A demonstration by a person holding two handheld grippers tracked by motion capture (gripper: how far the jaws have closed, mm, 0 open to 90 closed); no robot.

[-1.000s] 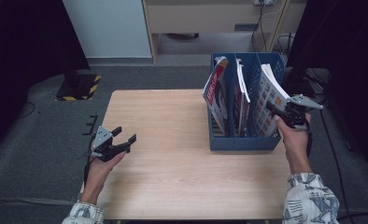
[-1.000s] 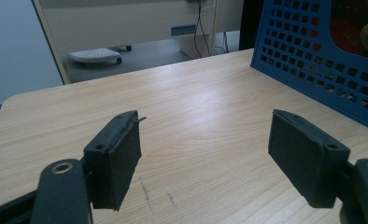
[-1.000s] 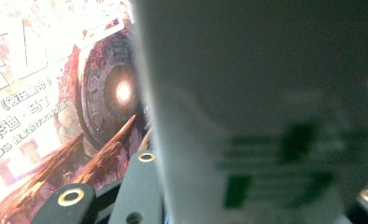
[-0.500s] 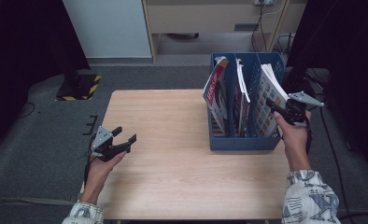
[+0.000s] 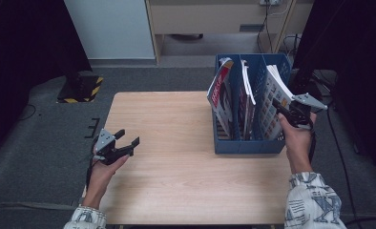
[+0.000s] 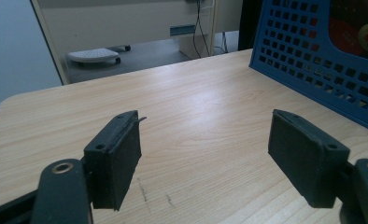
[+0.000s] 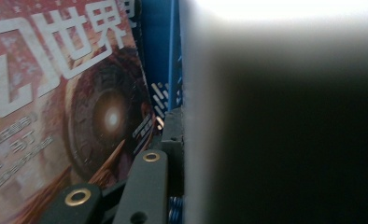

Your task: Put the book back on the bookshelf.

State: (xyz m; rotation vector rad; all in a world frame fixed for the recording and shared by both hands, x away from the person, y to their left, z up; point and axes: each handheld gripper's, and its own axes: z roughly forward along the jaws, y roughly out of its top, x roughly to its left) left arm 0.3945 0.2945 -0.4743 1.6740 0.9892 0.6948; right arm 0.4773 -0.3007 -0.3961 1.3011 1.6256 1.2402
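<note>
Nearest me, the left claw (image 5: 129,146) just sits wide apart on the surface (image 5: 176,181), holding nothing. Farther back, the right claw (image 5: 280,108) has been closing and looks clamped on the rightmost magazine (image 5: 273,102) in the blue rack (image 5: 248,146), so I'd say barely started. Count: one rack, three magazines, none out.

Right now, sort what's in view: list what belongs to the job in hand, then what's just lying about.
In the job:
- right gripper, jaws closing on the rightmost magazine
- blue file rack holding it

Just about:
- left gripper, open, idle over the table
- the other magazines in the rack
- yellow-and-black striped base on the floor
</note>
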